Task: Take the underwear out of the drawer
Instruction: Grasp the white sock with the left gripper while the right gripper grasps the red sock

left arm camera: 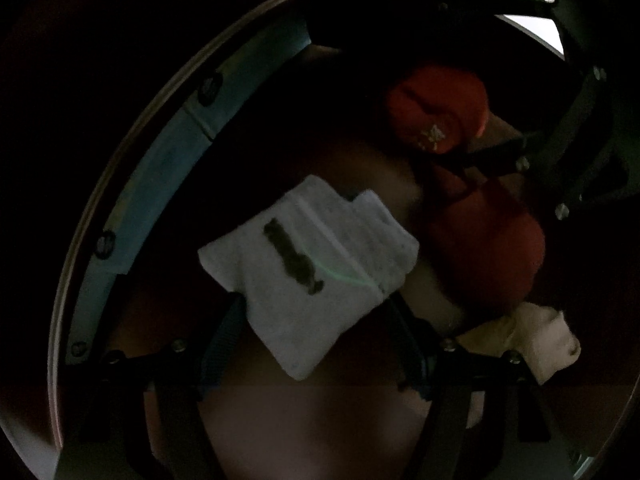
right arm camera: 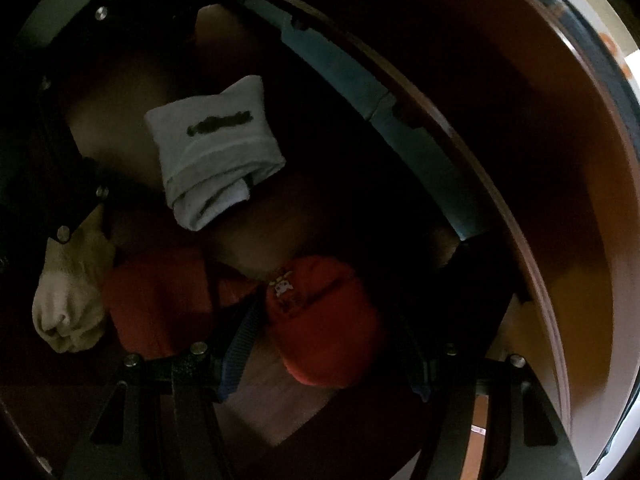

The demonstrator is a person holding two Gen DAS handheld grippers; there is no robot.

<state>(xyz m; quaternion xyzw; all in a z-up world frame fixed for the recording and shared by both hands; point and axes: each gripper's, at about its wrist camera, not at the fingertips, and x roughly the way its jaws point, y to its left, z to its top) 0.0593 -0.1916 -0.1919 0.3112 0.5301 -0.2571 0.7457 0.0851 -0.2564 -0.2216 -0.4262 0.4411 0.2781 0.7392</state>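
Note:
Both grippers reach down into a dim wooden drawer (right arm camera: 256, 216). A folded white underwear (left arm camera: 308, 264) with a dark logo lies between the open fingers of my left gripper (left arm camera: 320, 344); it also shows in the right wrist view (right arm camera: 216, 148). A rolled red underwear with a small print (right arm camera: 324, 320) lies between the open fingers of my right gripper (right arm camera: 324, 356); the left wrist view shows it (left arm camera: 438, 110) under the right gripper's frame. A second dark red piece (right arm camera: 156, 300) and a cream piece (right arm camera: 68, 304) lie beside it.
The drawer's metal slide rail (left arm camera: 140, 208) runs along one side wall, also visible in the right wrist view (right arm camera: 360, 92). The brown drawer front (right arm camera: 540, 184) curves at the right. The left gripper's black frame (right arm camera: 52, 184) stands over the cream piece.

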